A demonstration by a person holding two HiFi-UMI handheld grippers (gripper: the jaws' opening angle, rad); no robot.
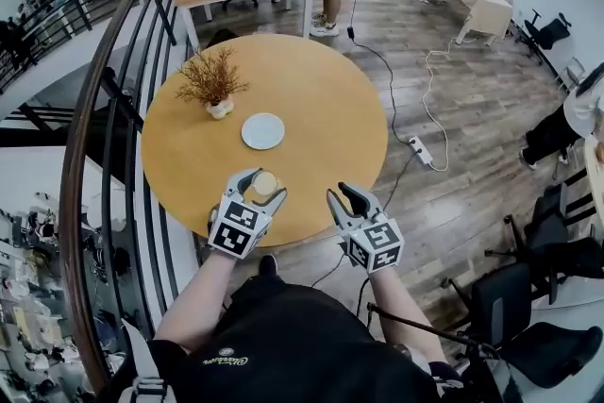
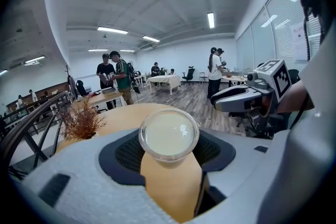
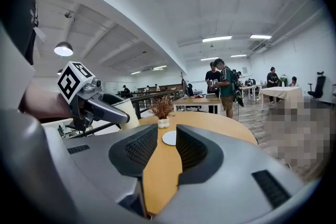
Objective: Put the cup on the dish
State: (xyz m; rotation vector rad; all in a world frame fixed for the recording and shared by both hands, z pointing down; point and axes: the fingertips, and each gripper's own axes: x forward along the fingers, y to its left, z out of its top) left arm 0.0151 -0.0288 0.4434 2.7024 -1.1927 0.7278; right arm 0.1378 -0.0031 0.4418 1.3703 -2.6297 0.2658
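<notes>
Round wood table (image 1: 311, 109), open office.
- Cup (image 1: 265, 181): pinched btwn left gripper (image 1: 263, 188) jaws, at near table edge.
- Dish (image 1: 262, 131): well ahead of jaws, bare.
- Right gripper (image 1: 346, 198): jaws spread, empty.
- Status: cup in grip; carry + set-down left.

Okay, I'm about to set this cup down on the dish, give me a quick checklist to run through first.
1. Cup gripped by left gripper: ok, jaws closed on both its sides.
2. Dish free: ok, nothing on it.
3. Way to the dish: ok, only bare table between cup and dish.
4. Plant: ok, apart from the dish, at its far left.
5. Right gripper: ok, open, empty, off to the side.
6. Cup contents: cannot tell, its top only looks whitish.
</notes>
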